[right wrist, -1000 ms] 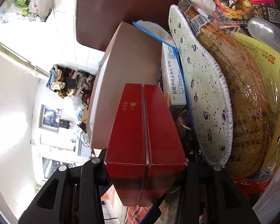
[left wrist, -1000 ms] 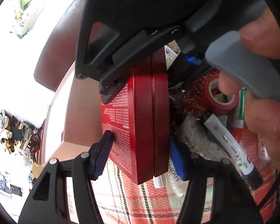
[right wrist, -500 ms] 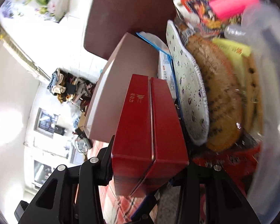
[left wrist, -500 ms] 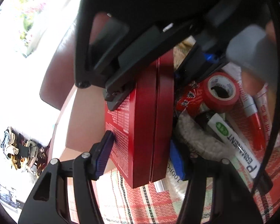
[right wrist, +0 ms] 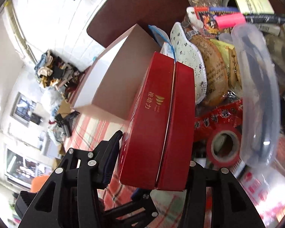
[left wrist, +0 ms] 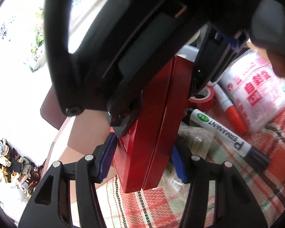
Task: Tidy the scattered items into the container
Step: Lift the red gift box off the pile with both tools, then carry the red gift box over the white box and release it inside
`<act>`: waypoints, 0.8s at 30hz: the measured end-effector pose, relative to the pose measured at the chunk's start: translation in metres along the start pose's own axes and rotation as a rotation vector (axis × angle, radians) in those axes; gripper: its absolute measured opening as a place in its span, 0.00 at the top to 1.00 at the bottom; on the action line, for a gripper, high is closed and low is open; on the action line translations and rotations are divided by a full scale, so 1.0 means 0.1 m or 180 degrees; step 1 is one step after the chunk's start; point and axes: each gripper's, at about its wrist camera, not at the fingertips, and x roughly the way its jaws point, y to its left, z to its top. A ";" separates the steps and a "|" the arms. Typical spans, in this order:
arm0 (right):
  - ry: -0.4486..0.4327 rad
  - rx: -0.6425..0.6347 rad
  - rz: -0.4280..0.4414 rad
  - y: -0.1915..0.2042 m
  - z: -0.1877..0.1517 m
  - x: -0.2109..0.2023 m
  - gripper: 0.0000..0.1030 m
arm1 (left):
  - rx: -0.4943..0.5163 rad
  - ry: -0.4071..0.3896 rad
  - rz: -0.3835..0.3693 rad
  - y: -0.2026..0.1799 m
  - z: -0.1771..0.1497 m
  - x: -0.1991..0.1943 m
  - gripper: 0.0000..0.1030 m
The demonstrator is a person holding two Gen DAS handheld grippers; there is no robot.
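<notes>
A tall red box [left wrist: 155, 133] with gold print [right wrist: 161, 123] is held upright over the plaid cloth by both grippers. My left gripper [left wrist: 142, 152] has its blue pads [left wrist: 106, 159] on the box's lower sides, and its jaws are closing. My right gripper [right wrist: 153, 152] grips the other end and appears from above in the left wrist view [left wrist: 157, 106]. Its jaws are opening, with the pads still against the box. Just beyond the red box stands a pale pink cardboard box [right wrist: 123, 66].
A red tape roll [right wrist: 224, 148], a black permanent marker [left wrist: 224, 138], a red marker [left wrist: 231, 112] and a white packet [left wrist: 260, 95] lie on the plaid cloth [left wrist: 237, 190]. A patterned insole [right wrist: 190, 62] and a clear plastic bag [right wrist: 256, 95] crowd the right. A person's finger [left wrist: 279, 62] is close.
The red box has tilted and moved, still between both grippers. The left view now shows the markers and the white packet. The right view has swung, and the tape roll has come into sight.
</notes>
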 end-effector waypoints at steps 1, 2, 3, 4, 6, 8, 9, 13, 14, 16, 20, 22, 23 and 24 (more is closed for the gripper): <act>-0.0045 -0.0024 -0.0033 0.03 -0.02 -0.04 0.52 | -0.0012 -0.0057 -0.0009 0.01 0.00 -0.04 0.49; -0.0081 -0.0029 -0.0067 0.07 -0.04 -0.06 0.52 | -0.0025 -0.0085 -0.0035 0.01 0.01 -0.06 0.49; -0.0087 -0.0019 -0.0112 0.09 -0.05 -0.10 0.52 | -0.0040 -0.0099 -0.0062 0.01 0.02 -0.09 0.49; -0.0090 -0.0006 -0.0142 0.12 -0.08 -0.14 0.52 | -0.0061 -0.0113 -0.0079 0.02 0.03 -0.11 0.49; -0.0116 0.0002 -0.0195 0.19 -0.10 -0.20 0.52 | -0.0102 -0.0169 -0.0099 0.04 0.05 -0.17 0.49; -0.0138 -0.0028 -0.0257 0.28 -0.11 -0.26 0.52 | -0.0135 -0.0216 -0.0100 0.08 0.07 -0.23 0.49; -0.0143 -0.0046 -0.0277 0.32 -0.11 -0.28 0.52 | -0.0148 -0.0239 -0.0102 0.09 0.08 -0.26 0.49; -0.0158 -0.0120 -0.0352 0.55 -0.08 -0.37 0.52 | -0.0241 -0.0298 -0.0079 0.23 0.12 -0.37 0.49; -0.0163 -0.0146 -0.0366 0.63 -0.06 -0.38 0.52 | -0.0268 -0.0305 -0.0064 0.27 0.13 -0.39 0.50; -0.0168 -0.0202 -0.0375 0.76 -0.01 -0.41 0.52 | -0.0346 -0.0320 -0.0018 0.38 0.15 -0.42 0.50; -0.0194 -0.0380 -0.0411 1.11 0.15 -0.42 0.52 | -0.0530 -0.0351 0.0111 0.67 0.21 -0.44 0.51; -0.0214 -0.0477 -0.0417 1.30 0.24 -0.40 0.52 | -0.0609 -0.0372 0.0176 0.82 0.22 -0.44 0.51; -0.0230 -0.0530 -0.0419 1.41 0.29 -0.39 0.52 | -0.0648 -0.0383 0.0211 0.86 0.22 -0.46 0.51; -0.0242 -0.0570 -0.0413 1.48 0.32 -0.39 0.52 | -0.0678 -0.0394 0.0244 0.93 0.22 -0.47 0.51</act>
